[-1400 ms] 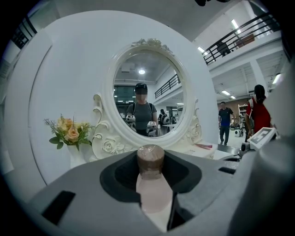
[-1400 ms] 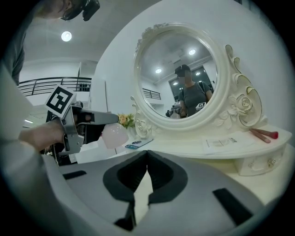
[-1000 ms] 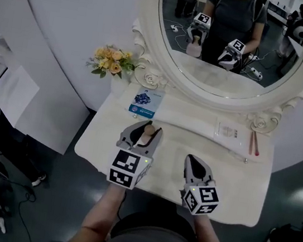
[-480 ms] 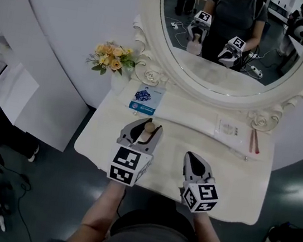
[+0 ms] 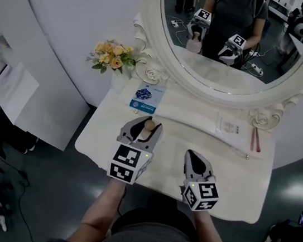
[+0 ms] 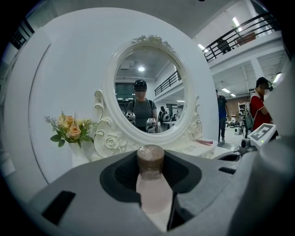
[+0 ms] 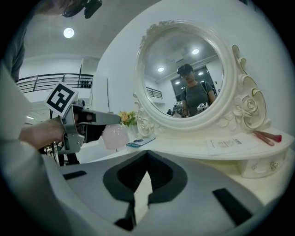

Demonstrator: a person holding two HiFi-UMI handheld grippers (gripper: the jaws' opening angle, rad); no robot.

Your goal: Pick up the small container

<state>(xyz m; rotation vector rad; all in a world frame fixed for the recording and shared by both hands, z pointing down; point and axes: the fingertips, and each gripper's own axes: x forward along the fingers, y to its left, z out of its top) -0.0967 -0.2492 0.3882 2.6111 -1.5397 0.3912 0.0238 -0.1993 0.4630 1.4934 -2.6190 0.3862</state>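
The small container [image 6: 152,186] is a pale pink bottle with a brown cap [image 5: 149,126]. It stands upright between the jaws of my left gripper [image 5: 143,128], which is shut on its body above the white dressing table [image 5: 243,185]. In the right gripper view the same pink bottle [image 7: 115,137] hangs under the left gripper [image 7: 94,118] at the left. My right gripper [image 5: 193,158] hovers beside it over the table's front, its jaws [image 7: 146,159] together with nothing between them.
A large oval mirror [image 5: 237,40] with a carved white frame stands at the table's back. A vase of flowers [image 5: 111,60] is at the back left, with a blue card [image 5: 146,97] beside it. A leaflet [image 5: 230,129] and red sticks [image 5: 255,141] lie at the right.
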